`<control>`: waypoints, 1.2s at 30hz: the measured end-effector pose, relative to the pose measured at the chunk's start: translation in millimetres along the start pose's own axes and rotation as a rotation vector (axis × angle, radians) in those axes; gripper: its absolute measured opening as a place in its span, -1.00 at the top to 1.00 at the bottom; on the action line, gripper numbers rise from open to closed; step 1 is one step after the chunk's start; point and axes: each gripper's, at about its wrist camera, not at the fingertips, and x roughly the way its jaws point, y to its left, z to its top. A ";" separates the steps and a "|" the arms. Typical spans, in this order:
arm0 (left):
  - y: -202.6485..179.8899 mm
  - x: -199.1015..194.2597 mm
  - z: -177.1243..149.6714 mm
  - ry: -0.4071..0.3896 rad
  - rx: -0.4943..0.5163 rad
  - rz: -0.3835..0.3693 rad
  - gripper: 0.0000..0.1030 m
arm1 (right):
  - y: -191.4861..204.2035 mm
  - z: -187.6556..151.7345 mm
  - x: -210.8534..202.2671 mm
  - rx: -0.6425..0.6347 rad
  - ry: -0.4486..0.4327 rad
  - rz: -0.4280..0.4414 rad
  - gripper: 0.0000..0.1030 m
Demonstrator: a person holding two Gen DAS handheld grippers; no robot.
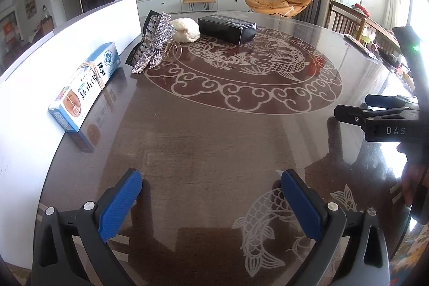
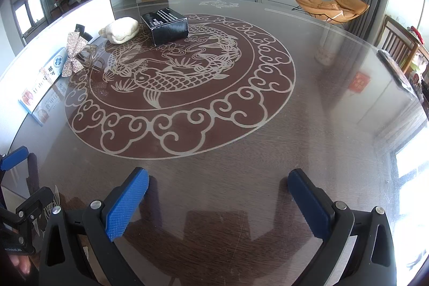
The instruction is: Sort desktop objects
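Both my tools wide, empty: left tool (image 1: 211, 195), right tool (image 2: 218, 195), low over the table (image 2: 308, 125). Far left by the white board (image 1: 80, 26): medicine box (image 1: 85, 82), rhinestone bow clip (image 1: 155, 42), cream knit pouch (image 1: 186, 28), black box (image 1: 228, 27).
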 end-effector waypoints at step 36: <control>4.5 -4.1 -7.4 -0.003 0.001 -0.001 -1.00 | -0.4 0.0 0.1 0.001 0.000 0.000 -1.00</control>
